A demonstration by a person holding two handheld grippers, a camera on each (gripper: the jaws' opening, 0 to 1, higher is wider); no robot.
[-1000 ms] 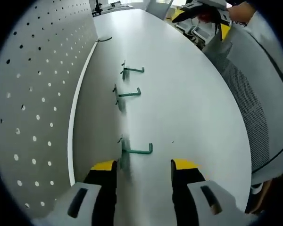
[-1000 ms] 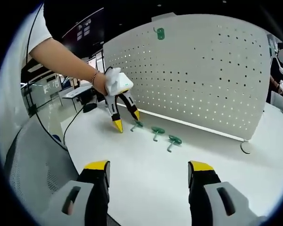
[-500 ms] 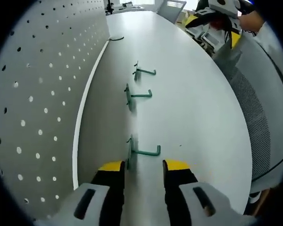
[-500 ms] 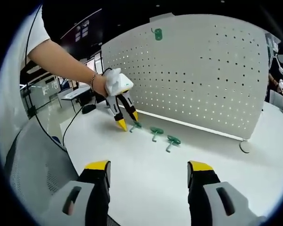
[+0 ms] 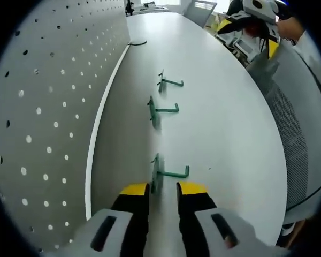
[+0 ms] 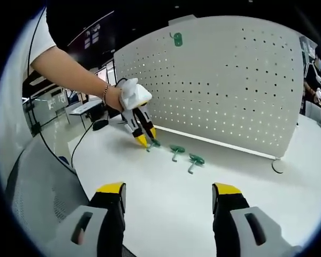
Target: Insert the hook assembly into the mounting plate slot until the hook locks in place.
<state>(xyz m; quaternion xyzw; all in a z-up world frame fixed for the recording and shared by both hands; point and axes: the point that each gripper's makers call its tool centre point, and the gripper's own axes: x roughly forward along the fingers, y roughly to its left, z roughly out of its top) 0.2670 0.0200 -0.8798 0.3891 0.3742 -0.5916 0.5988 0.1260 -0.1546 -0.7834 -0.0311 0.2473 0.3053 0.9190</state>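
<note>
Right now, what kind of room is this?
Probably an office or workshop. A big white table carries a perforated pegboard panel, green hooks lie beside it, and a mesh office chair stands at the table's edge.

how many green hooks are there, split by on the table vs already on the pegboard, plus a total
Green hooks lying on the table: 3, the nearest, the middle and the farthest
Green hooks hanging on the pegboard: 1, near its top
Total: 4

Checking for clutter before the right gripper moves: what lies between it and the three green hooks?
In the right gripper view, only bare white table separates the right gripper from the hooks.
</note>
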